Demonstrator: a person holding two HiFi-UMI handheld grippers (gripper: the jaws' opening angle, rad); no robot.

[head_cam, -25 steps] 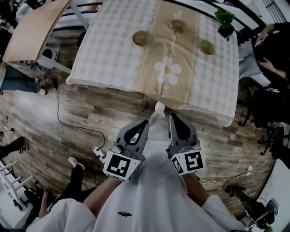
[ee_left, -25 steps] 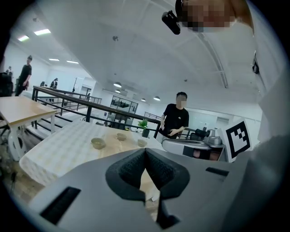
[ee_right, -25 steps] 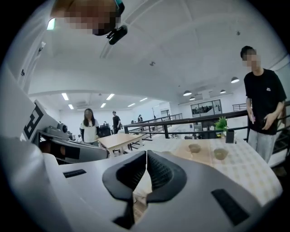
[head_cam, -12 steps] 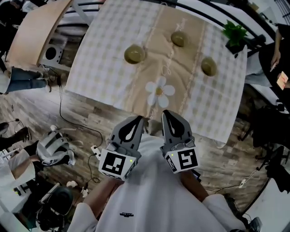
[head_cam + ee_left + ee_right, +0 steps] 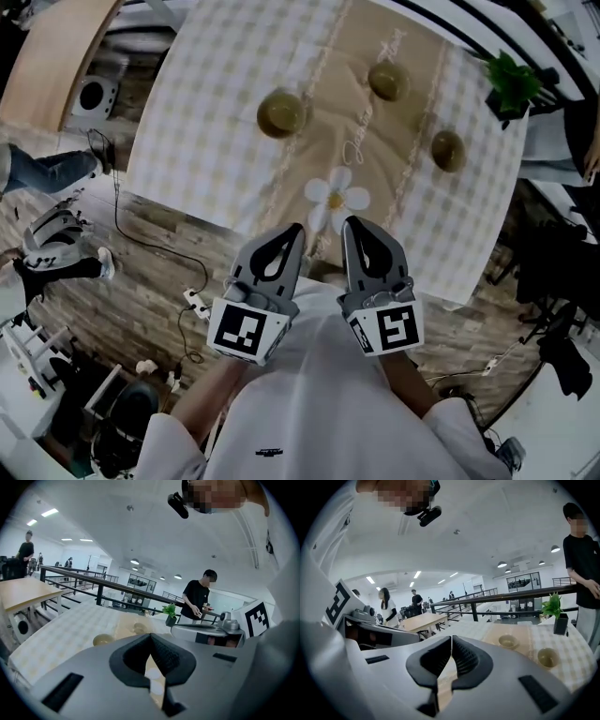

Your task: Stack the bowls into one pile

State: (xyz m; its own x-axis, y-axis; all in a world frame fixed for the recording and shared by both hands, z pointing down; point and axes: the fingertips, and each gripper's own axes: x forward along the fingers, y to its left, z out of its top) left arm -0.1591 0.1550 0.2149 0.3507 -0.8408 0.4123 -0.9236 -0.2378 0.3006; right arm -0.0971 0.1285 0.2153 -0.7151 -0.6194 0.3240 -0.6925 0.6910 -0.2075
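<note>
Three olive-green bowls sit apart on the table (image 5: 197,112), none stacked on another. The left bowl (image 5: 280,112) lies at the edge of the beige runner (image 5: 352,141), the far bowl (image 5: 387,81) sits on the runner, and the right bowl (image 5: 447,149) rests on the checked cloth (image 5: 202,84) just beyond the runner's other edge. A potted plant (image 5: 513,82) stands at the table's far right corner, and a white daisy (image 5: 337,195) is printed on the runner near the front edge.

The person holds both tools close to the body, short of the table and well apart from every bowl. The left hand-held gripper (image 5: 286,246) has its jaws pressed together at the tips with nothing between them – its own view shows only cloth through the slit below. The right hand-held gripper (image 5: 361,242) is likewise closed and empty, its tips meeting. They point side by side toward the daisy, above the wooden floor (image 5: 141,272).
</note>
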